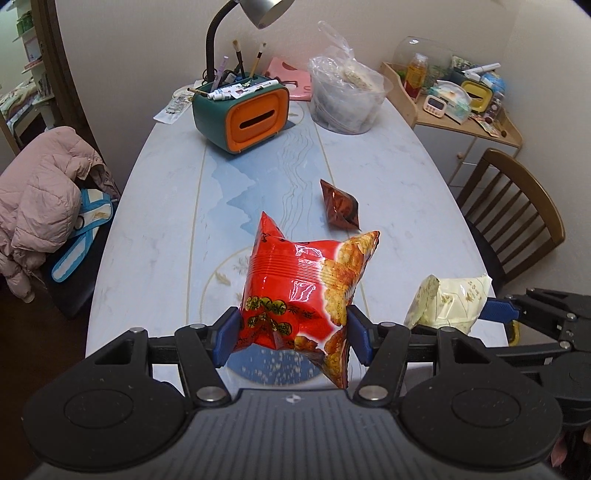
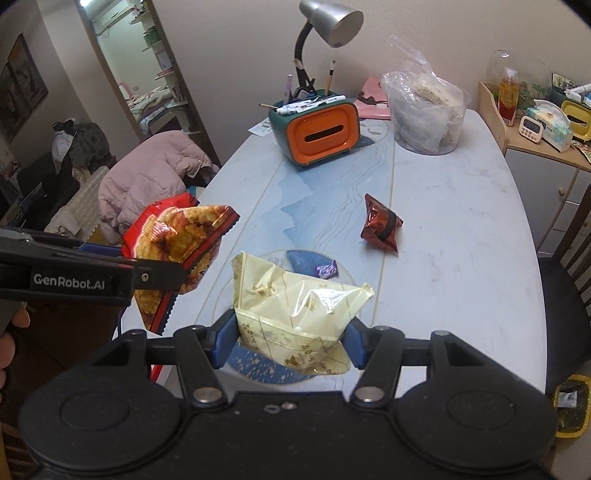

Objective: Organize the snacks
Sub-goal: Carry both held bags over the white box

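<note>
My left gripper (image 1: pixel 291 332) is shut on a red snack bag (image 1: pixel 306 288) and holds it above the near end of the table; the bag also shows at the left of the right wrist view (image 2: pixel 177 236). My right gripper (image 2: pixel 291 339) is shut on a pale yellow snack bag (image 2: pixel 295 306), also held above the table; it shows at the right of the left wrist view (image 1: pixel 447 299). A small dark red-brown packet (image 1: pixel 340 205) (image 2: pixel 382 223) lies on the table ahead. A small purple wrapper (image 2: pixel 327 270) lies just past the yellow bag.
At the far end of the light blue table (image 1: pixel 399 192) stand a green and orange tissue box with pens (image 1: pixel 242 110), a desk lamp (image 1: pixel 266 11) and a clear container with a plastic bag (image 1: pixel 345 99). A wooden chair (image 1: pixel 517 206) stands right, a pink jacket (image 1: pixel 40 199) left.
</note>
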